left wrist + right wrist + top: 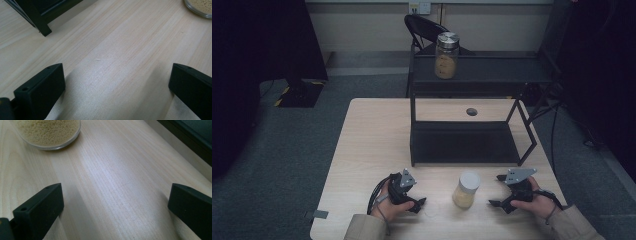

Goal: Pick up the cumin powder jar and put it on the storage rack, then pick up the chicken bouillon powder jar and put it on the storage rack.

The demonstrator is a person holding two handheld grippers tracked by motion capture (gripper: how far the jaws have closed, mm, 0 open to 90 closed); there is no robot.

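A small glass jar [466, 189] with a white lid, filled with pale yellow grains, stands near the front edge of the wooden table [372, 140]. My left gripper [415, 192] rests on the table to the jar's left, and its jaws stand wide open over bare wood [117, 82]. The jar's base [200, 7] lies ahead of it at the upper right. To the jar's right, my right gripper [496, 190] is also wide open over bare wood [116, 202], with the jar's base [47, 132] ahead at the upper left. Neither gripper touches the jar.
A black two-level rack [462, 145] stands behind the jar; its leg [40, 25] and its lower edge [190, 135] show close by. A second grain jar [446, 55] with a metal lid stands on the rack's top shelf. A black chair [424, 27] is behind.
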